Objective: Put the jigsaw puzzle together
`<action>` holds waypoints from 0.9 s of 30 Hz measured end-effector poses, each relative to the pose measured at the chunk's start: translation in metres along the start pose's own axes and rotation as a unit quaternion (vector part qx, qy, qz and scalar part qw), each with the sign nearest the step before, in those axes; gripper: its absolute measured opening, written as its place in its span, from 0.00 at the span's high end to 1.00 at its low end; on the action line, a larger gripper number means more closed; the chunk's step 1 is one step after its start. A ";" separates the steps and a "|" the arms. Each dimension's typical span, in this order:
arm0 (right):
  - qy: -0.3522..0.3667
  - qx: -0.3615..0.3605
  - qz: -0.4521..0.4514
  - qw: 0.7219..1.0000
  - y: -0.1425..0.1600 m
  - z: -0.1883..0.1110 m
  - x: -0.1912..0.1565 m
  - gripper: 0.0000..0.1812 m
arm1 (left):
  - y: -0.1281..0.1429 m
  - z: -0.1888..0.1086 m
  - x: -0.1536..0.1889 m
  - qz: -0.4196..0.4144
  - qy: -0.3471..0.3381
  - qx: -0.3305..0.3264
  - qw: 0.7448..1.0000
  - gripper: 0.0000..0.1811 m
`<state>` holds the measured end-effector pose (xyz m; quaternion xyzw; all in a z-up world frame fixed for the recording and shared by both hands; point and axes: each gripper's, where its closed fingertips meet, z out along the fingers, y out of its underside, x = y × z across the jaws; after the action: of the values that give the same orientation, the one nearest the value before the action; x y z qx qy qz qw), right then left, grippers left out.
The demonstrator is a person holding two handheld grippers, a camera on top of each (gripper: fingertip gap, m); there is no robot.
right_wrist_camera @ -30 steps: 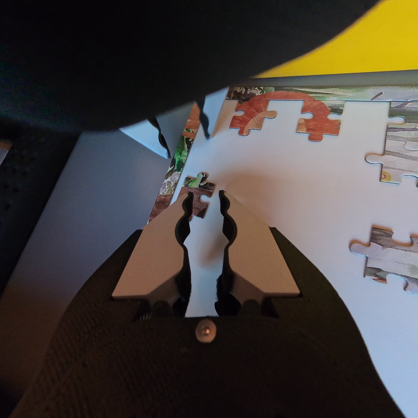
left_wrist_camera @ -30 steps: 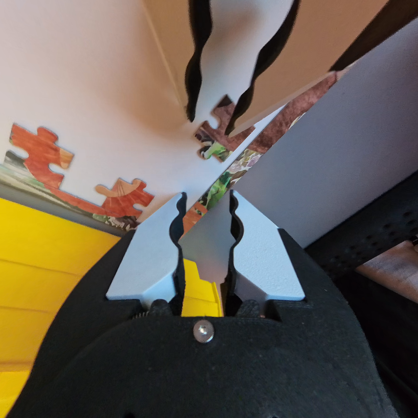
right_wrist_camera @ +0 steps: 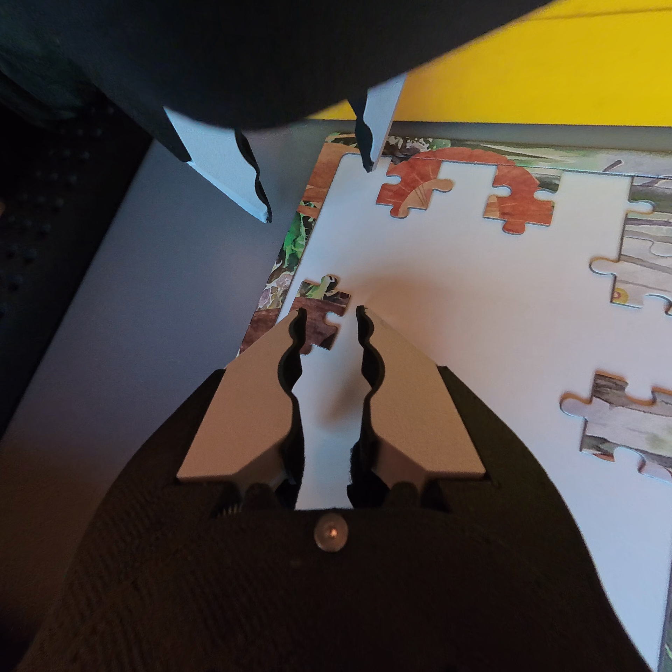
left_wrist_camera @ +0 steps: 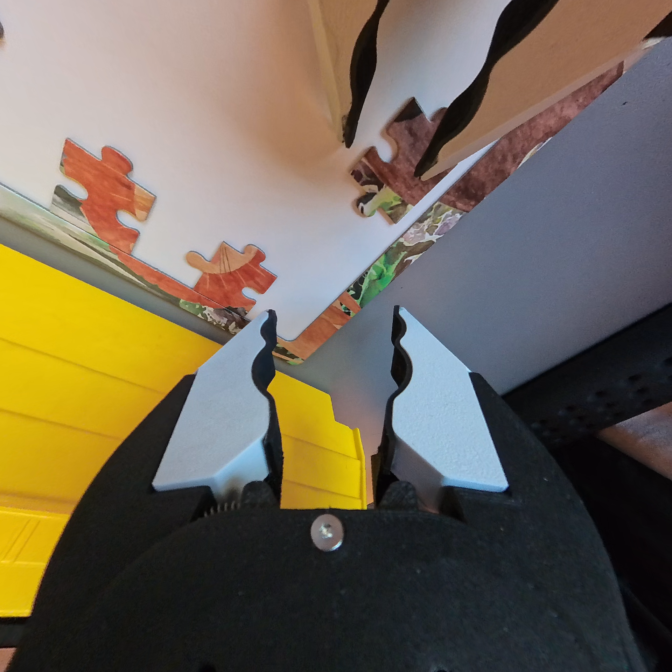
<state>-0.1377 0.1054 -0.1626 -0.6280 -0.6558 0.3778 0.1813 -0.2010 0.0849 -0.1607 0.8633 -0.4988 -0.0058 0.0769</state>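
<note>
A white puzzle board (right_wrist_camera: pixel 472 327) with a printed picture frame lies on a grey mat. A brown and green puzzle piece (right_wrist_camera: pixel 320 320) lies flat at the board's left edge. My right gripper (right_wrist_camera: pixel 330 311) is open a little, with its tips down at this piece and its left finger over part of it. The left wrist view shows the piece (left_wrist_camera: pixel 392 174) and the right gripper (left_wrist_camera: pixel 384 158) over it. My left gripper (left_wrist_camera: pixel 332 312) is open and empty, straddling the board's corner. It also shows in the right wrist view (right_wrist_camera: pixel 318 192).
Two red-orange pieces (right_wrist_camera: pixel 414 189) (right_wrist_camera: pixel 520 203) sit in the far edge of the board, and grey pieces (right_wrist_camera: pixel 647 276) sit at the right. A yellow surface (left_wrist_camera: pixel 109 400) lies beyond the board. The grey mat (right_wrist_camera: pixel 145 327) borders a black perforated surface (left_wrist_camera: pixel 600 382).
My left gripper's jaws have spread much wider at the board's corner. My right gripper stays at the brown and green piece.
</note>
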 end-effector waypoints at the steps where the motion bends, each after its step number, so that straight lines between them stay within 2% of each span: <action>1: -0.001 0.000 0.000 1.000 0.000 0.000 0.000 0.84 | 0.000 0.000 0.001 0.000 0.003 0.001 1.000 0.66; 12: -0.018 -0.002 -0.002 1.000 0.002 0.000 -0.006 0.86 | 0.004 0.006 0.003 0.002 0.019 -0.020 1.000 0.64; 27: -0.049 -0.011 -0.015 0.999 0.005 0.002 -0.018 0.89 | -0.002 0.007 -0.007 0.010 -0.009 -0.025 1.000 0.69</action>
<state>-0.1324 0.0870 -0.1632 -0.6011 -0.6771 0.3980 0.1480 -0.2038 0.0909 -0.1681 0.8562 -0.5074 -0.0253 0.0937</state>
